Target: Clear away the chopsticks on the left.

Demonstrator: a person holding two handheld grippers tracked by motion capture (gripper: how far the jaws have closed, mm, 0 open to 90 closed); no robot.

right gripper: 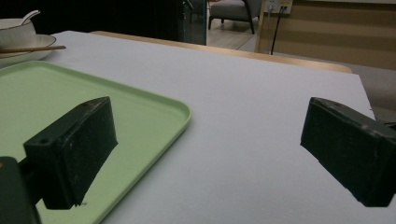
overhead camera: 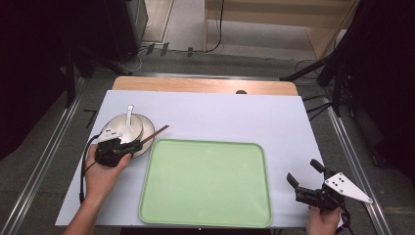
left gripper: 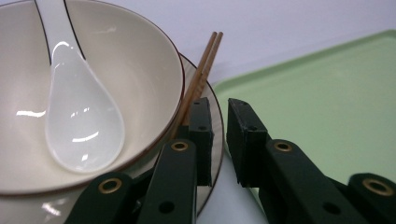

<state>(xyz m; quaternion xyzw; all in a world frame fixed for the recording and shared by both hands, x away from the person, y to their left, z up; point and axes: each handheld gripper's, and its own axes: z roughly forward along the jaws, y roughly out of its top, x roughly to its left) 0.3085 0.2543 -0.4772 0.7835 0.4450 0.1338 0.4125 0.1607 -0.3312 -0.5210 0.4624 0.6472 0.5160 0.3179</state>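
A cream bowl [overhead camera: 121, 128] stands on a matching plate [overhead camera: 145, 141] at the table's left, with a white spoon [overhead camera: 129, 121] lying in it. Brown chopsticks [overhead camera: 155, 133] rest across the plate's right rim. My left gripper [overhead camera: 130, 146] is at the plate's near right edge. In the left gripper view its jaws stand a narrow gap apart with the plate [left gripper: 32, 207] rim between them, and the chopsticks [left gripper: 205, 60] run down behind the left jaw beside the bowl [left gripper: 140, 70] and spoon [left gripper: 79, 121]. My right gripper [overhead camera: 303, 171] is open over bare table, right of the green tray [overhead camera: 205, 181].
The green tray [right gripper: 46, 93] has nothing on it and lies mid-table between both grippers. A white sheet [overhead camera: 220, 112] covers the wooden table. Beyond the far edge are dark stands, cables and a wooden shelf. The bowl [right gripper: 16, 28] and chopsticks [right gripper: 32, 48] sit far off in the right gripper view.
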